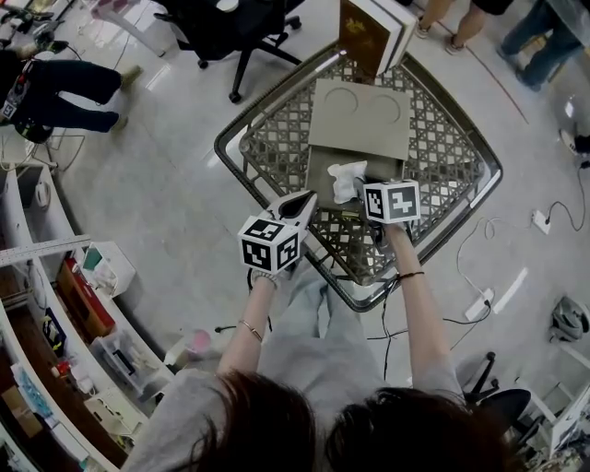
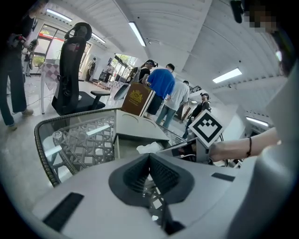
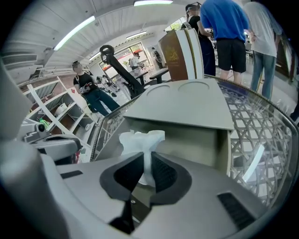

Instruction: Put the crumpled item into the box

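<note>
The crumpled item is a wad of white tissue (image 1: 346, 180) (image 3: 141, 140). My right gripper (image 1: 364, 192) (image 3: 145, 165) is shut on its lower part, so the wad sticks up above the pads. It hangs over the near part of the open grey box (image 1: 323, 172) (image 3: 196, 140), whose lid (image 1: 361, 115) (image 3: 187, 105) lies back and has two round recesses. My left gripper (image 1: 302, 203) (image 2: 149, 158) stays just left of the box's near corner, shut with nothing between its pads. In the left gripper view the tissue (image 2: 148, 148) shows beyond the jaws.
The box stands on a glass-topped wicker table (image 1: 452, 157). A brown and white case (image 1: 371, 32) stands at the table's far edge. A black office chair (image 1: 230, 28) and people stand beyond. Shelving (image 1: 55, 304) is at left. Cables and a power strip (image 1: 479, 304) lie at right.
</note>
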`<state>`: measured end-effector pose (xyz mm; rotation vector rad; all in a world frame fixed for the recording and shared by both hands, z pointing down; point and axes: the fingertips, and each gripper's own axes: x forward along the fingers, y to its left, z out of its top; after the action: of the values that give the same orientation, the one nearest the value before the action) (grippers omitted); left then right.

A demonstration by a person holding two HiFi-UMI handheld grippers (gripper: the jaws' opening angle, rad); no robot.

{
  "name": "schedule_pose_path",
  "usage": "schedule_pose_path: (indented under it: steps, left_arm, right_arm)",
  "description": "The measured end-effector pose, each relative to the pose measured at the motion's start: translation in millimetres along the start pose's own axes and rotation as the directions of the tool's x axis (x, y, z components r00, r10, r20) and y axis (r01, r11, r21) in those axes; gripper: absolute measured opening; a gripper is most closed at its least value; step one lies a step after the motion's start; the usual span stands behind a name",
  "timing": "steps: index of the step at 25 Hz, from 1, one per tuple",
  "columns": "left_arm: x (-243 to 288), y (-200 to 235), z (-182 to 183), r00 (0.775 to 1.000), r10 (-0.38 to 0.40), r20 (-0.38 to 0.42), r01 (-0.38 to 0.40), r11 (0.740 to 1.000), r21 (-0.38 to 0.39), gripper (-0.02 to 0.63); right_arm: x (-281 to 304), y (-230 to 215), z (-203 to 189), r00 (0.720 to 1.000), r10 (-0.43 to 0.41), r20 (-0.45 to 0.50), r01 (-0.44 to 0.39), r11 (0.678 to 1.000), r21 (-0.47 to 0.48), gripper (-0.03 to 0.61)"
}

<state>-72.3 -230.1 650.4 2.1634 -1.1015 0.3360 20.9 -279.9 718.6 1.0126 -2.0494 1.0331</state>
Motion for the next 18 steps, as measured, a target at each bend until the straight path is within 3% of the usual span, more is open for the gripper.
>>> schedule_pose_path:
  steps: [13,18]
  left_arm:
    - [0.4,1.7,0.9,1.0,0.017,0.007,-0.017,1.0,-0.013,0.017]
    - [1.1,0.0,0.9,1.0,0.018,0.006,-0.017,1.0,-0.014,0.018]
  right_arm:
    - [9.1,-6.1,0.0,0.999,-0.027,-0.026,0.027,1.0,0.015,0.086]
    - [10.1,-7.9,0.0,0.999,-0.03,-0.03,0.031,0.999,0.034,0.124]
